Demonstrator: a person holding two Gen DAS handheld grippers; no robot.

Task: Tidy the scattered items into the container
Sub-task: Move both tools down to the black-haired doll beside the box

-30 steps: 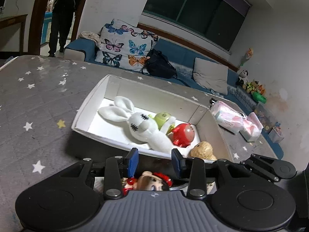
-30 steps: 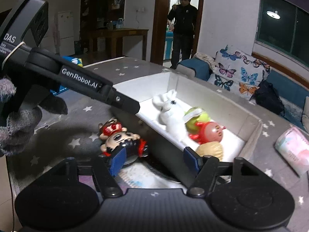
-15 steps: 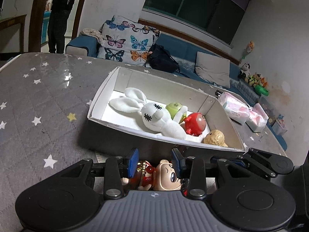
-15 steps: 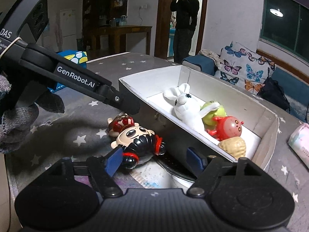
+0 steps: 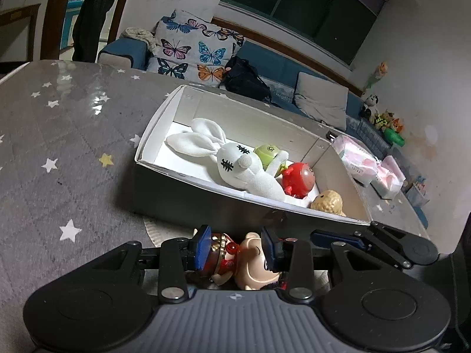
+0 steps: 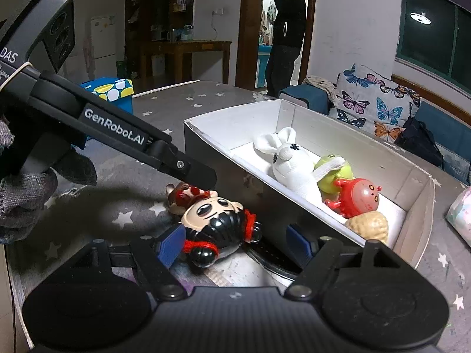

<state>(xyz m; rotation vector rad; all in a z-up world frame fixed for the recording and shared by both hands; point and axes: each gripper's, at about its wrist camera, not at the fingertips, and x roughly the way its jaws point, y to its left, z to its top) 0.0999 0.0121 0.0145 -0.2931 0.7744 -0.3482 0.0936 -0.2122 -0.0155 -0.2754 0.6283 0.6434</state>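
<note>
the doll [image 6: 219, 223] lies on the star-print table [image 5: 59, 147], just near of the white box [image 5: 153, 144]. left gripper [image 5: 235, 245] brackets it, body partly hidden; grip unclear. right gripper [image 6: 232, 242] gapes wide, holding nothing.

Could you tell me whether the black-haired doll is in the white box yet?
Not yet. The doll lies on the starred tablecloth outside the box.

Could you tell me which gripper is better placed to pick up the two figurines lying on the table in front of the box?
Left. The left gripper already straddles both figurines, pads close on either side. The right gripper stands wide open, with only the black-haired figurine near its left pad.
</note>
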